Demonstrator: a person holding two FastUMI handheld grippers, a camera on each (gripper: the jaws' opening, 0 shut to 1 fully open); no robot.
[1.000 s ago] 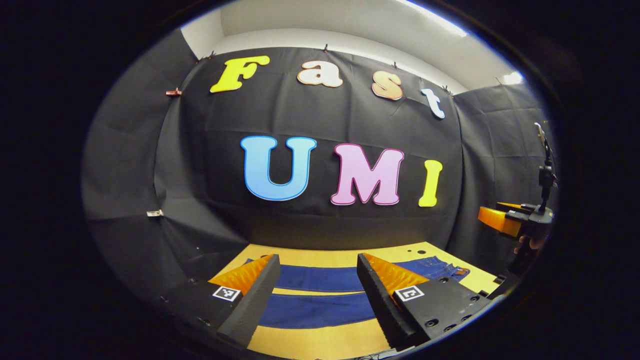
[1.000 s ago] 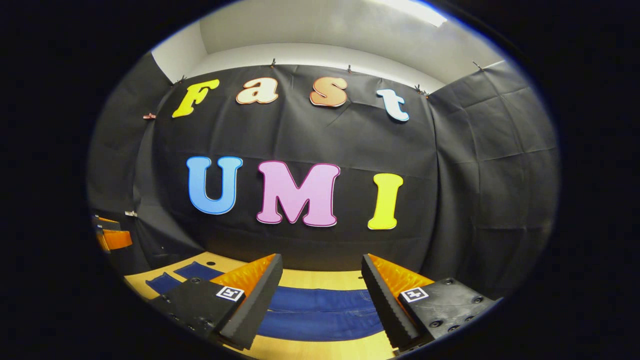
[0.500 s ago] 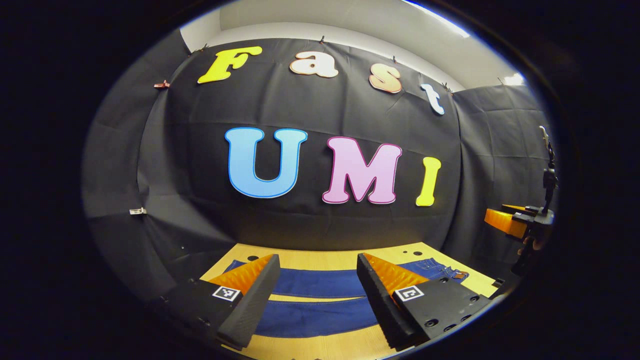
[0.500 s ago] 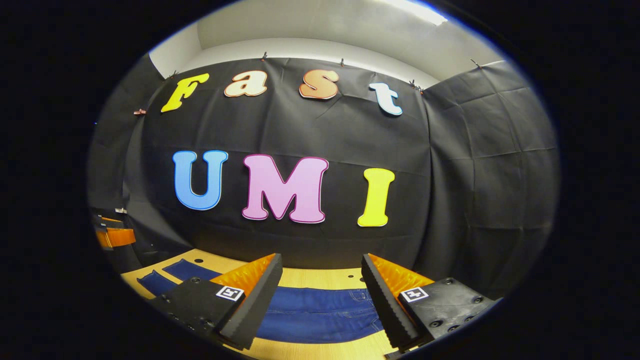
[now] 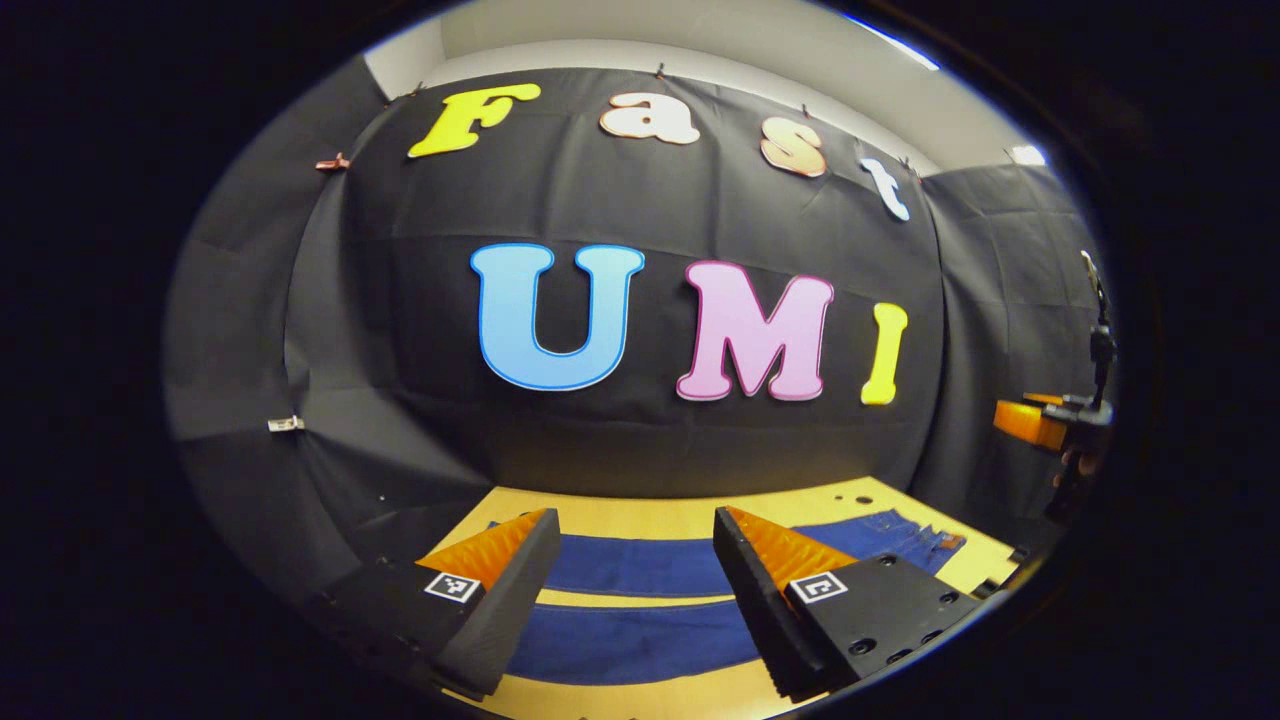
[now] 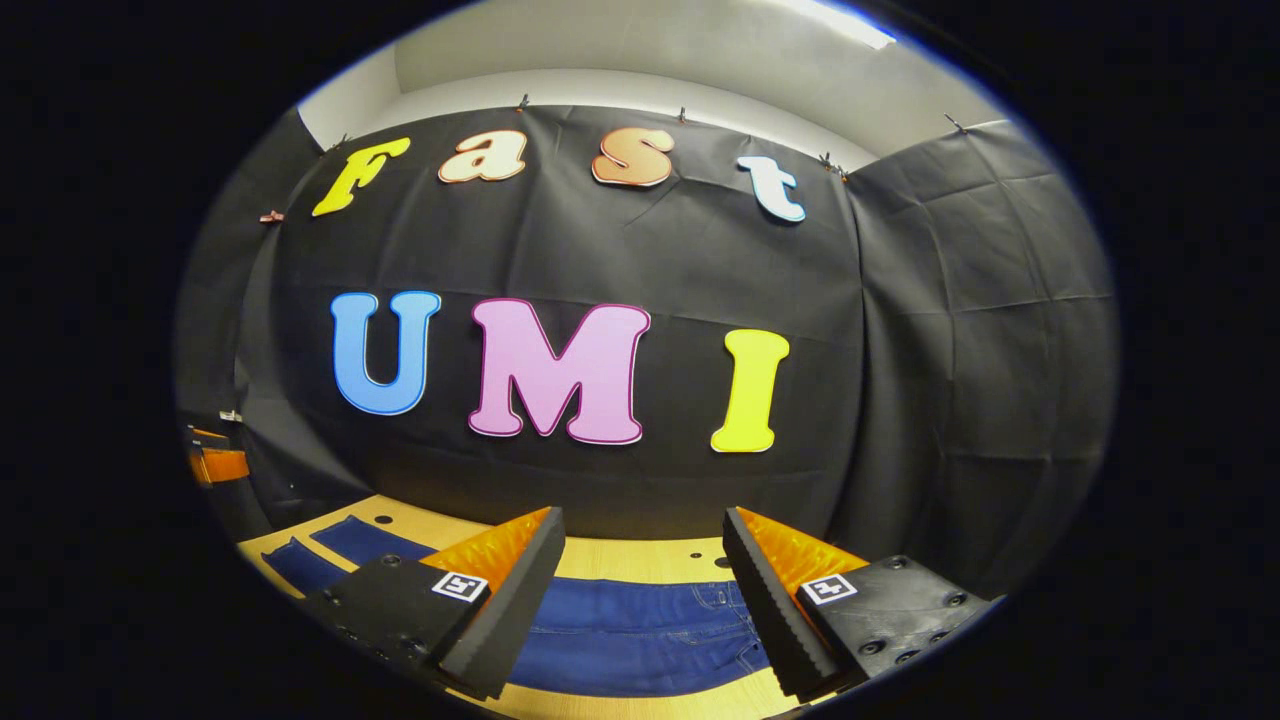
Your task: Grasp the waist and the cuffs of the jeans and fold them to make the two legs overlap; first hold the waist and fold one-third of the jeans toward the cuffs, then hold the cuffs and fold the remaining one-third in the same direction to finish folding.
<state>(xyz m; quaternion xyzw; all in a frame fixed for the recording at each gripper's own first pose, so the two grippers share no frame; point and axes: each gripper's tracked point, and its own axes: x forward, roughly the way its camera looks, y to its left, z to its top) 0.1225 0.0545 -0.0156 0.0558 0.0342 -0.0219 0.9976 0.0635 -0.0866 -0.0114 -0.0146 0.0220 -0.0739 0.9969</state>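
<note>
The blue jeans (image 5: 640,565) lie flat on the wooden worktop (image 5: 680,515), legs side by side, unfolded. The left claw (image 5: 632,530) hovers above the legs, fingers spread apart; the right claw (image 6: 640,530) hovers over the waist end, also spread, gripping nothing.

We count one pair of blue jeans (image 5: 640,600) with two legs laid out on one wooden tabletop (image 5: 680,515), and two grippers, left gripper (image 5: 635,590) and right gripper (image 6: 640,595), each with two fingers (image 5: 505,580).
</note>
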